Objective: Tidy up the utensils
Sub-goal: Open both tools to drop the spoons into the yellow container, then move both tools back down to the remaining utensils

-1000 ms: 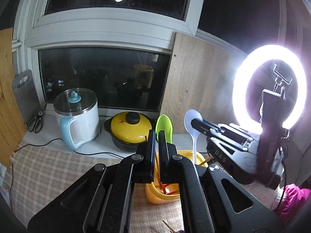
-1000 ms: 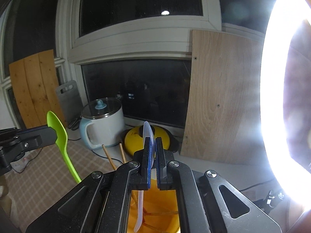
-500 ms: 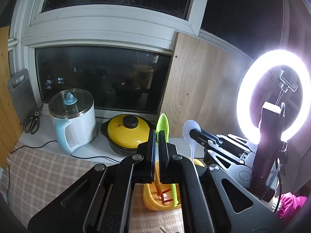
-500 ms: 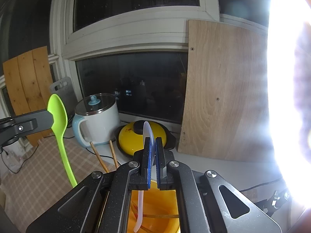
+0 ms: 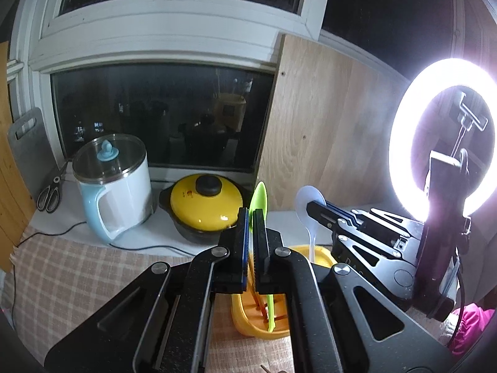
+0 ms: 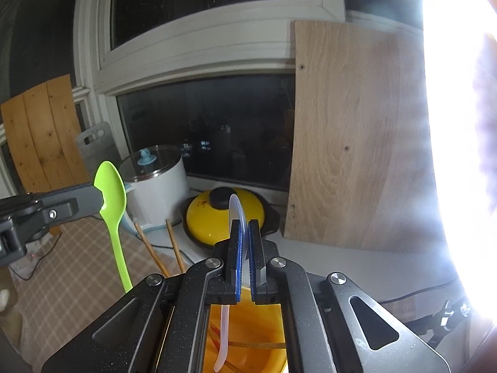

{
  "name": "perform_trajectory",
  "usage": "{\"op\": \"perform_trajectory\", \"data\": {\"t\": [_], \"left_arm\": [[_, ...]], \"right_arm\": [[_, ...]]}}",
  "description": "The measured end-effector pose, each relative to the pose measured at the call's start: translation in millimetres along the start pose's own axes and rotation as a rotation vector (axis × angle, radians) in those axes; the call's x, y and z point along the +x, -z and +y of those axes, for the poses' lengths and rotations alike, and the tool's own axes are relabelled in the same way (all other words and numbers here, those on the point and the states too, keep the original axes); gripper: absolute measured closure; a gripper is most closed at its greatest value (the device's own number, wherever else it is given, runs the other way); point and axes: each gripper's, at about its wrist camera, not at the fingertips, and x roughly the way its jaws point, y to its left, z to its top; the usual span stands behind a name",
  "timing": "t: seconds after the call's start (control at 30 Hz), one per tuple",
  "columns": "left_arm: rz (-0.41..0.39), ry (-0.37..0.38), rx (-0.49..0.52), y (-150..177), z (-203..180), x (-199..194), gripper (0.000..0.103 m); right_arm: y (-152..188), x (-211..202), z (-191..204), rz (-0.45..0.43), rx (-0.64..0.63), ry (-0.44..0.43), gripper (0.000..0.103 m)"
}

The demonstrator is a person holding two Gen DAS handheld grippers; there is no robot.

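Left hand-held gripper (image 5: pixel 251 214) clamped on upright green spoon (image 5: pixel 259 197), right hand-held gripper (image 6: pixel 245 225) pinching white spoon (image 6: pixel 236 211) — both handles dipping into orange holder (image 5: pixel 248 323), checked surface (image 5: pixel 68 279) beneath.

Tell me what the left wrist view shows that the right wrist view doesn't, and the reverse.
Only the left wrist view shows the scissors, the pink cloth, and the ring light as a full circle.

Only the right wrist view shows the two chopsticks sticking up from the holder.

Both show the green spoon in the left gripper, the white spoon in the right gripper, the yellow holder, the yellow pot and the kettle.
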Motion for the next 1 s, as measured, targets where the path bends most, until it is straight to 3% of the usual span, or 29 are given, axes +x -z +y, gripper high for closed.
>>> {"op": "perform_trajectory", "data": {"t": [0.43, 0.47, 0.53, 0.57, 0.67, 0.7, 0.73, 0.77, 0.8, 0.9, 1.0], "left_arm": [[0.119, 0.0, 0.008, 42, -2, 7, 0.1], [0.125, -0.002, 0.005, 44, -2, 7, 0.095], [0.14, 0.001, -0.004, 48, -2, 6, 0.06], [0.143, 0.002, -0.01, 50, -2, 5, 0.055], [0.156, -0.01, -0.013, 54, -3, 1, 0.051], [0.168, -0.018, -0.021, 55, -2, 1, 0.043], [0.178, -0.022, -0.031, 56, -1, 1, 0.032], [0.188, -0.029, -0.043, 58, 0, 0, 0.028], [0.193, -0.037, -0.055, 59, 1, -1, 0.025], [0.191, -0.065, -0.064, 63, 0, -7, 0.021], [0.2, -0.106, -0.071, 69, 0, -11, 0.011]], "right_arm": [[20, 3, -12, 0.109, 0.072, -0.077, 0.1], [21, 2, -12, 0.112, 0.071, -0.078, 0.1], [23, -1, -13, 0.12, 0.065, -0.075, 0.097], [24, -2, -13, 0.124, 0.064, -0.075, 0.094], [26, -6, -16, 0.125, 0.073, -0.07, 0.067], [27, -7, -16, 0.123, 0.075, -0.069, 0.06], [27, -10, -17, 0.121, 0.075, -0.065, 0.058], [28, -13, -17, 0.124, 0.073, -0.062, 0.058], [28, -14, -17, 0.127, 0.071, -0.06, 0.056], [30, -24, -16, 0.127, 0.056, -0.039, 0.035], [34, -35, -14, 0.122, 0.036, -0.019, 0.028]]}}
